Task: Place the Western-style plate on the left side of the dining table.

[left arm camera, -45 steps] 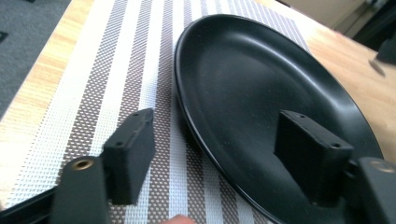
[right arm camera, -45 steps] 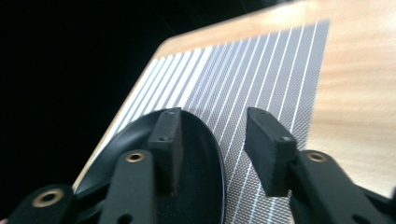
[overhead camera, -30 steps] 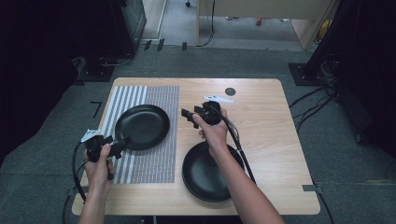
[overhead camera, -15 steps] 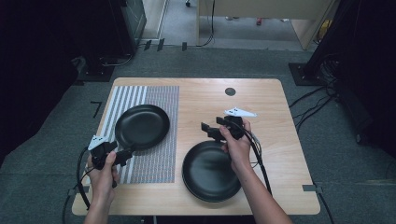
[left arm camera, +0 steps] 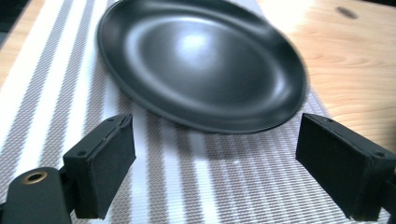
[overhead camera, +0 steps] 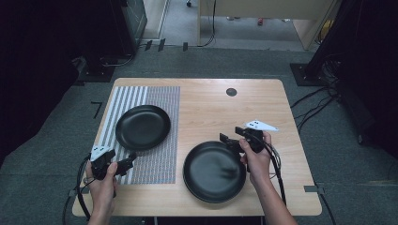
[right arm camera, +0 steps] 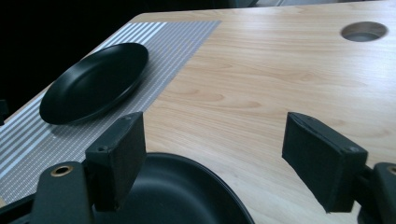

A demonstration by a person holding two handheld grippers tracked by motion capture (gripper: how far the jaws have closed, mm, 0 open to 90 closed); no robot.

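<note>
Black plates (overhead camera: 142, 127) — both hand-held grippers (overhead camera: 126, 164) wide apart, empty.

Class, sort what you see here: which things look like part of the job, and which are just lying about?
Likely in the job:
left gripper, open
right gripper, open
plate on the mat
plate on the bare wood
striped mat

Just there:
cable hole
floor cables

2 black plates: one (overhead camera: 142, 127) just ahead of left gripper's (overhead camera: 126, 164) open jaws, on 1 striped mat (overhead camera: 159, 108); other (overhead camera: 215, 171) under right gripper's (overhead camera: 228, 140) open jaws. 1 table (overhead camera: 206, 105), 1 round hole (overhead camera: 231, 92).
</note>
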